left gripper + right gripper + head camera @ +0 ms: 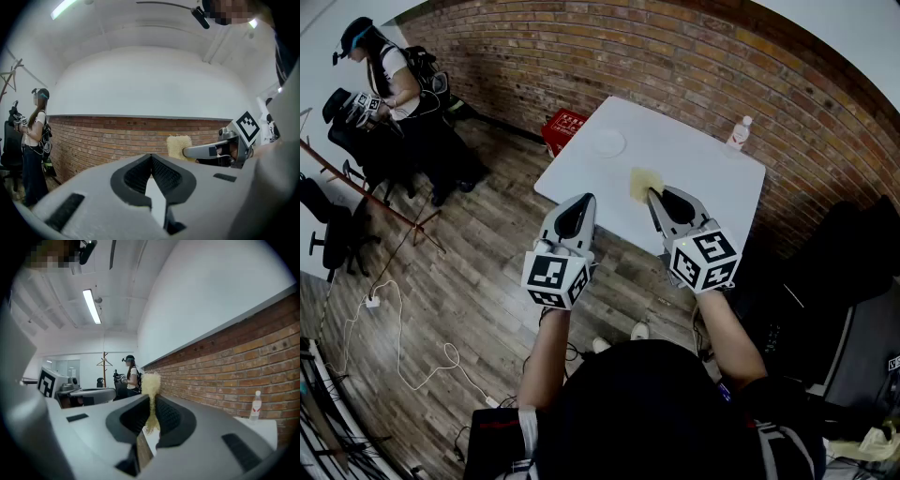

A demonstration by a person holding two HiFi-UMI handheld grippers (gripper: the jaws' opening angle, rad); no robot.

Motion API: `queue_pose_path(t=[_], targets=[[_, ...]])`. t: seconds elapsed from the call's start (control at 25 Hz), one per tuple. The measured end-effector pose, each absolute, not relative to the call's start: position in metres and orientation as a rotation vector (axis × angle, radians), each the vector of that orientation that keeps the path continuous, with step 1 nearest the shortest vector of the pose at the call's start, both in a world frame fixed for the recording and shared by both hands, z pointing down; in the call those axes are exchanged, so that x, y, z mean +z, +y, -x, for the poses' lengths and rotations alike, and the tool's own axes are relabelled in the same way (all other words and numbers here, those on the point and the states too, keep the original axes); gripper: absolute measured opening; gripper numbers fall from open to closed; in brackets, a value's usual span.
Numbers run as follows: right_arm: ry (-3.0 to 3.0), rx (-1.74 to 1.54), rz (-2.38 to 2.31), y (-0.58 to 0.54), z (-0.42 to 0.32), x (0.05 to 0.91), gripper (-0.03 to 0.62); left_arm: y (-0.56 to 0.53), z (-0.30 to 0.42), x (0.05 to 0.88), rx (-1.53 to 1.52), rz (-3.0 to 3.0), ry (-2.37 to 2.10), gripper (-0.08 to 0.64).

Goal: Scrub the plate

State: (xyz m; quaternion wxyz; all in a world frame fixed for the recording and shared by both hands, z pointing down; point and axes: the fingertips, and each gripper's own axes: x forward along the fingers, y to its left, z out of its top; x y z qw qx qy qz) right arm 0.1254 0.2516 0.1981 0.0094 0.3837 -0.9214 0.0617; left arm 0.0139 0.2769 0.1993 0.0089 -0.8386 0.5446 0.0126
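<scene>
Two tools: left tool (580,201) closed on nothing, right tool (655,195) pinching the sponge (641,184). With nothing steadying the plate (607,142), scrubbing could skid it off the tabletop (694,159).

The left grey hand-held gripper (578,204) with its marker cube is held level, pointing toward the white counter (694,159), its jaws closed together on nothing. The right grey hand-held gripper (660,197) — level too, just beside it — pinches a pale yellow fibrous scrub pad (643,182). The left forearm (546,361) and right forearm (727,337) reach forward from the torso.
</scene>
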Motion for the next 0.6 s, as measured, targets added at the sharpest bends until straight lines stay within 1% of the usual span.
queue_pose_path(t=[0.16, 0.44, 0.6], targets=[[-2.869, 0.169, -1.206, 0.251, -0.130, 0.200, 0.043, 0.277, -0.018, 0.200, 0.051, 2.632, 1.706, 0.020], [-2.897, 0.234, -1.171, 0.247, -0.135, 0.205, 0.043, 0.274, -0.023, 0.202, 0.079, 2.648, 1.732, 0.020], [-2.904, 0.248, -1.147, 0.245, -0.140, 0.209, 0.043, 0.272, -0.028, 0.207, 0.045, 2.628, 1.753, 0.020]])
